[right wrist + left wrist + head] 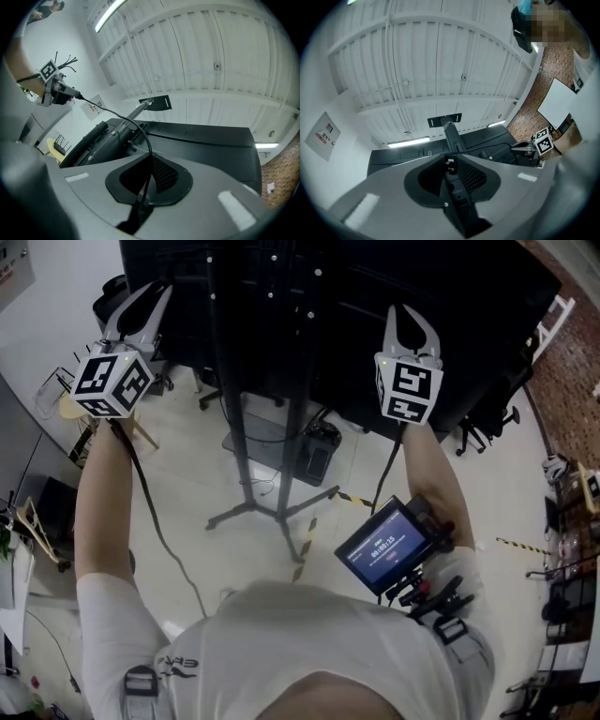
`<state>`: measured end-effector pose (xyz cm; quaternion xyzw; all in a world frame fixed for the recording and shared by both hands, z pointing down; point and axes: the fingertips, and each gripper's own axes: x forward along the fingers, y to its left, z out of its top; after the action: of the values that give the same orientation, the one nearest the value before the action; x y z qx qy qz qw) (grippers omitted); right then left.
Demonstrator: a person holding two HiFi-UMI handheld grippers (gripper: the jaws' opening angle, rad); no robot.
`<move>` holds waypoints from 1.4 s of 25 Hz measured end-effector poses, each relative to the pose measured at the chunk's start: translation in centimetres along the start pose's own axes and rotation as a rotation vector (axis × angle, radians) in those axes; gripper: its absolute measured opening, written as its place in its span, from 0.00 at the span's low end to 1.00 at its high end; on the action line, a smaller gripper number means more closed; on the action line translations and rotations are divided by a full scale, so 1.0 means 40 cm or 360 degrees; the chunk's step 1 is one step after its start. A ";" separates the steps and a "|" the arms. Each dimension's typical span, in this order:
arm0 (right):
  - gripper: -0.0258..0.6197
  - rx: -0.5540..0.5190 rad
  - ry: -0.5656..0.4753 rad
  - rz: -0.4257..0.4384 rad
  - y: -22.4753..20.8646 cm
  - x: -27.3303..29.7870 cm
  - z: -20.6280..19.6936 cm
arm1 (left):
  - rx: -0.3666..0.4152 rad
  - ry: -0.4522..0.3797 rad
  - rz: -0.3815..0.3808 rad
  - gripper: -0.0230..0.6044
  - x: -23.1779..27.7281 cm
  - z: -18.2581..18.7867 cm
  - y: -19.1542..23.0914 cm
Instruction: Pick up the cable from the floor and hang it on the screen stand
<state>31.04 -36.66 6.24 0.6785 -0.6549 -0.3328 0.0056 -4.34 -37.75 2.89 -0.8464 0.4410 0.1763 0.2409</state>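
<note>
Both grippers are raised behind the big black screen (422, 296) on its stand (234, 427). My left gripper (148, 298) (450, 161) is shut on the plug end of the thin black cable (449, 165). From there the cable (124, 119) arcs across the back of the screen into my right gripper (410, 322) (150, 161), whose jaws are shut on it. The stand's top bracket (445, 120) (157, 103) rises just ahead, between the two grippers. In the head view the cable is lost against the dark screen.
The stand's legs (272, 517) spread over the pale floor, with a black box (317, 451) beside them. Office chairs (487, 423) stand at the right and a wooden stool (70, 409) at the left. Yellow-black tape (305, 540) marks the floor. A small monitor (389, 545) hangs at the person's waist.
</note>
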 end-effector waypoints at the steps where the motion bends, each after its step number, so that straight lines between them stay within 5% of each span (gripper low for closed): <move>1: 0.07 -0.0014 0.0001 -0.0013 0.003 0.013 0.007 | -0.0010 -0.0010 -0.0007 0.16 0.008 -0.008 0.015; 17: 0.07 -0.0319 0.0258 -0.0357 0.066 0.205 0.046 | -0.0206 -0.0105 -0.0268 0.16 0.206 -0.157 0.268; 35: 0.08 -0.0848 0.0545 -0.0433 0.065 0.235 0.040 | -0.0308 -0.0040 -0.0319 0.16 0.264 -0.290 0.289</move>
<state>27.26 -44.74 1.95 0.7803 -0.4381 -0.3711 0.2481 -7.16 -57.00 4.10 -0.9032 0.3321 0.2038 0.1800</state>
